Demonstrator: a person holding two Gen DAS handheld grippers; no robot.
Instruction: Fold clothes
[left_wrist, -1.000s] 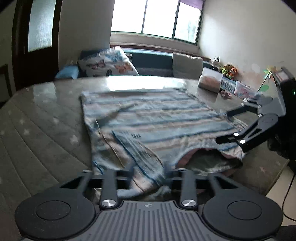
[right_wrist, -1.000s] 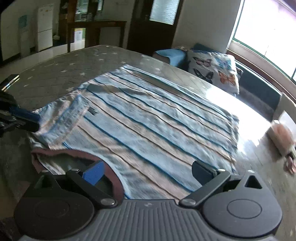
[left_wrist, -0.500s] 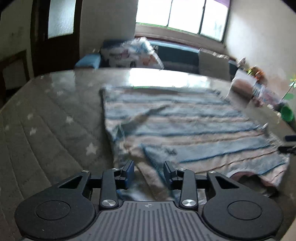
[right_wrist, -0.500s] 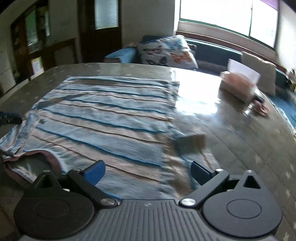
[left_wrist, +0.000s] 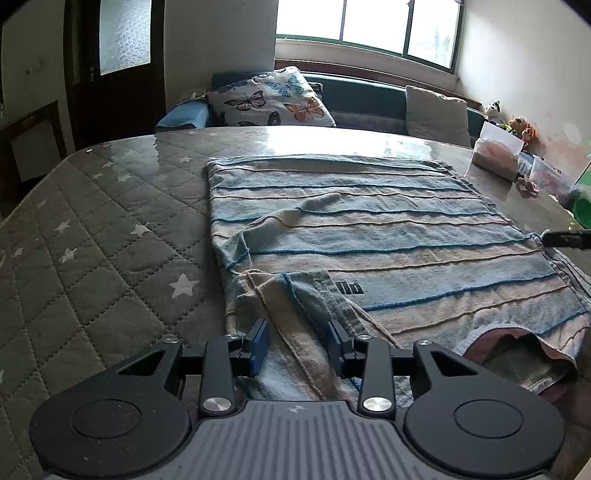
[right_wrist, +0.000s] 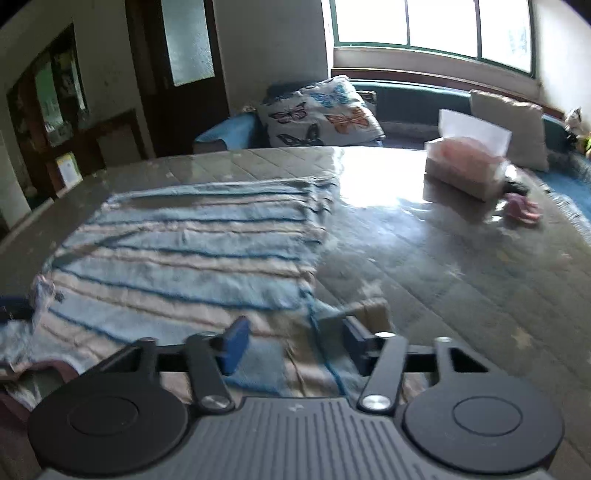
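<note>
since a second ago the right gripper has been moved to the shirt sleeve at 3 o'clock, jaws narrowed but apart, while the left gripper, jaws apart, straddles the 9 o'clock sleeve; both sleeve folds appear imminent.

I see the shirt spread flat on the table, with my left gripper over its near left sleeve and my right gripper at its right edge. Behind it, far right, a tissue box sits on the table, a small blurred item, possibly cloth, beside it. A pillow lies beyond the table's far edge.
</note>
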